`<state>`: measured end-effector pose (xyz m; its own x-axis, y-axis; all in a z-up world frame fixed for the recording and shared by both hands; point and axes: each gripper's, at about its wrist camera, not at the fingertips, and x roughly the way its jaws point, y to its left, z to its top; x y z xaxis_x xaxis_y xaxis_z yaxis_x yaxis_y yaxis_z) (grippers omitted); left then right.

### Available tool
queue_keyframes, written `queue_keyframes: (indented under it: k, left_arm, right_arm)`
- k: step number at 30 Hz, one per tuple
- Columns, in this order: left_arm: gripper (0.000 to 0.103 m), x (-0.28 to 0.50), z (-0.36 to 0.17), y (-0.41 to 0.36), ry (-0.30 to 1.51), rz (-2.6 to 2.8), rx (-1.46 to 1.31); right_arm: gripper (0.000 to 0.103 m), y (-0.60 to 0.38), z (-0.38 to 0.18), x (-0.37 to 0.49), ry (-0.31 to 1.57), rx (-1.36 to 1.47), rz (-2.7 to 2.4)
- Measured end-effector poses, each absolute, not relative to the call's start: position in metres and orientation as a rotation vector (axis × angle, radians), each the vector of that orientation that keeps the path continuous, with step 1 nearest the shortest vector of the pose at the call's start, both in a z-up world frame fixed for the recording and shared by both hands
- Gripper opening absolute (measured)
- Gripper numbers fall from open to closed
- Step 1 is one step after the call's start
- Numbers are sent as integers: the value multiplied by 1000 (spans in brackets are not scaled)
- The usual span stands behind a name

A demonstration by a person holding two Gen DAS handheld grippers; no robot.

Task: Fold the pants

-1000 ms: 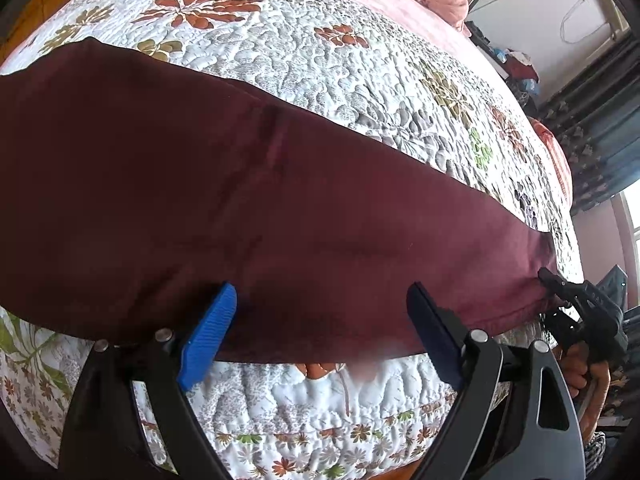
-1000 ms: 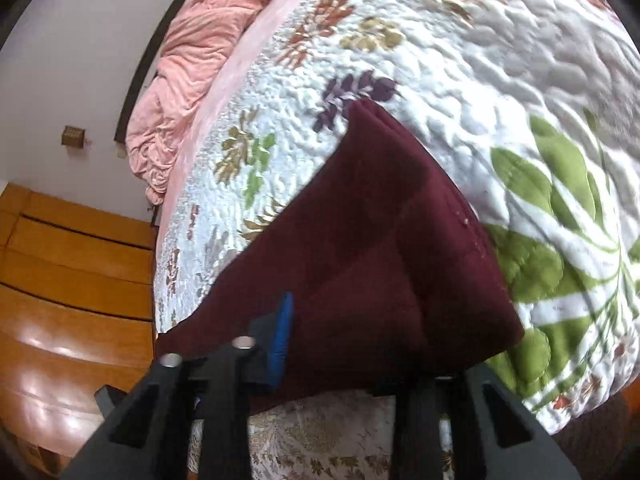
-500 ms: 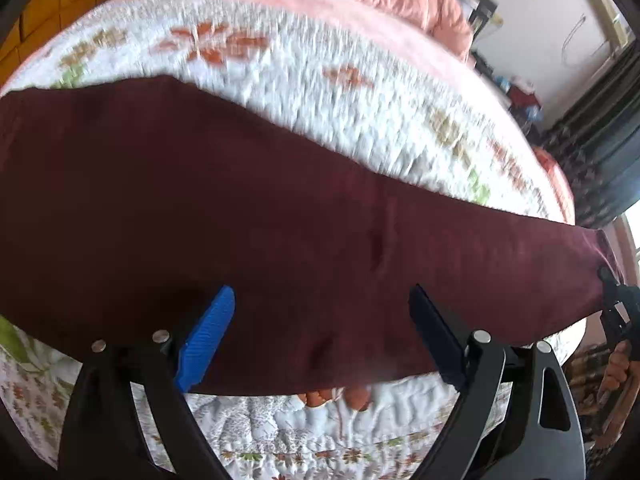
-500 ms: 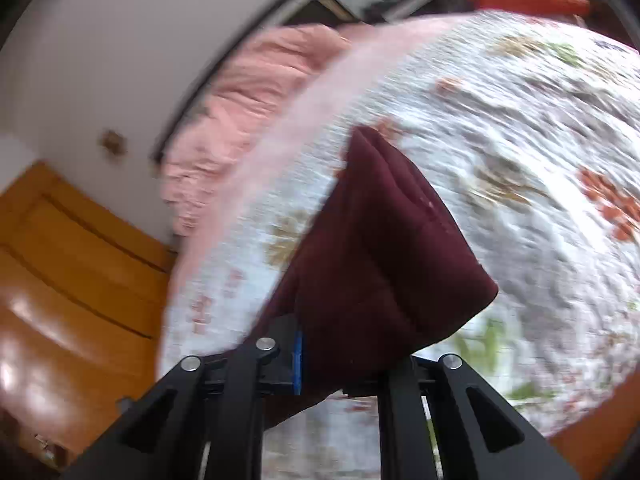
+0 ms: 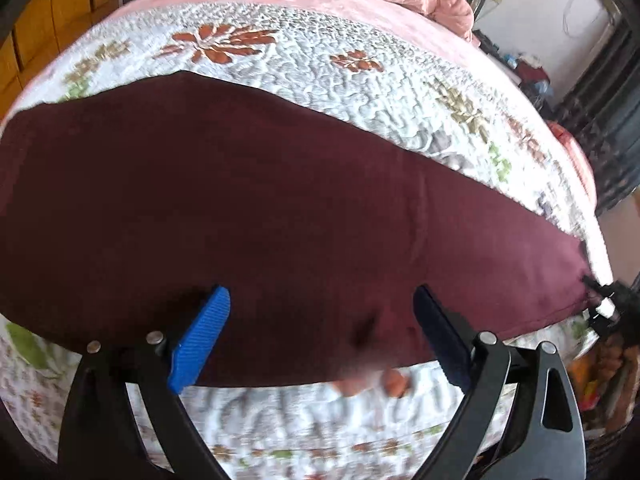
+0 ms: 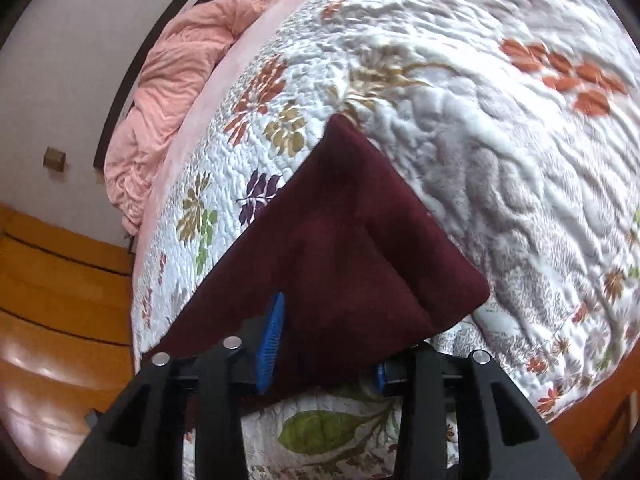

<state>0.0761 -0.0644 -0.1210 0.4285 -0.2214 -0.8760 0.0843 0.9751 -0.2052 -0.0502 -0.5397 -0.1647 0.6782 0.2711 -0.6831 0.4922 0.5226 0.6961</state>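
Observation:
Dark maroon pants (image 5: 280, 216) lie stretched in a long band across a floral quilted bed (image 5: 304, 52). My left gripper (image 5: 320, 336) is open, its blue pads (image 5: 200, 340) spread wide over the near edge of the pants, holding nothing. My right gripper (image 6: 320, 356) is shut on the leg end of the pants (image 6: 344, 240), and the fabric rises from between its pads. The right gripper also shows at the far right of the left wrist view (image 5: 604, 304), pinching that end of the pants.
A bunched pink blanket (image 6: 168, 92) lies at the head of the bed. Wooden floor or panels (image 6: 52, 312) lie beyond the bed's left edge. Dark curtains (image 5: 600, 120) and clutter stand at the far right.
The right gripper swung and lifted with the pants end, then lowered it toward the quilt again. The left gripper stayed open over the near edge, and its view shifted a little.

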Motion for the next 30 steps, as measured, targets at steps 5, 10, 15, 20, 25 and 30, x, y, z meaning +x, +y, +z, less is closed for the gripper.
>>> queue_keyframes:
  k: [5, 10, 15, 20, 25, 30]
  left_arm:
    - [94, 73, -141, -68, 1123, -206, -16]
    - [94, 74, -133, -48, 1124, -233, -150]
    - [94, 70, -115, -31, 1098, -183, -204]
    - [94, 67, -101, -8, 1069, -130, -163]
    - [94, 61, -96, 25, 1057, -76, -174]
    - [94, 57, -89, 55, 1036, -22, -227]
  right_arm:
    - [20, -539, -170, -35, 875, 1037, -168]
    - [16, -528, -147, -33, 851, 971, -194]
    - [15, -507, -102, -27, 794, 857, -171]
    - [15, -467, -51, -11, 744, 714, -103]
    - [15, -413, -10, 10, 714, 602, -23]
    - [15, -348, 11, 38, 737, 514, 80]
